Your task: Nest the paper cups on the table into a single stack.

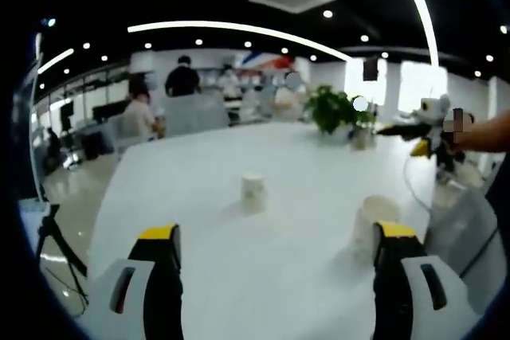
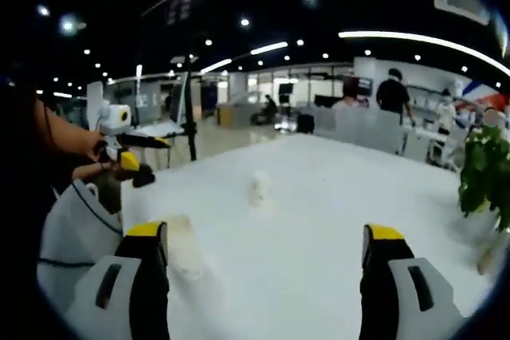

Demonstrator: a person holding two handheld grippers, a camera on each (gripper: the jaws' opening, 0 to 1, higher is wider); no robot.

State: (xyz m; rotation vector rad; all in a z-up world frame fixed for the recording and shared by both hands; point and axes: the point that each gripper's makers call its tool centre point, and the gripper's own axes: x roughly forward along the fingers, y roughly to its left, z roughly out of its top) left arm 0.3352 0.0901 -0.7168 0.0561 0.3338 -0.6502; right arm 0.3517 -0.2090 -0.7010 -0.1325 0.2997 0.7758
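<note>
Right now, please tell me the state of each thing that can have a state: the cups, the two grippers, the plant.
Far paper cup: upright on the white table, standing alone, not nested.
Near paper cup: on the table beside the left gripper's jaw, not nested, apart from the far cup.
Left gripper: open, holding nothing.
Right gripper: open, holding nothing.
Potted plant: upright at the table's far end.

Left tool (image 1: 277, 254) gapes wide over table (image 1: 303, 165), two paper cups (image 1: 253, 192) ahead.
</note>
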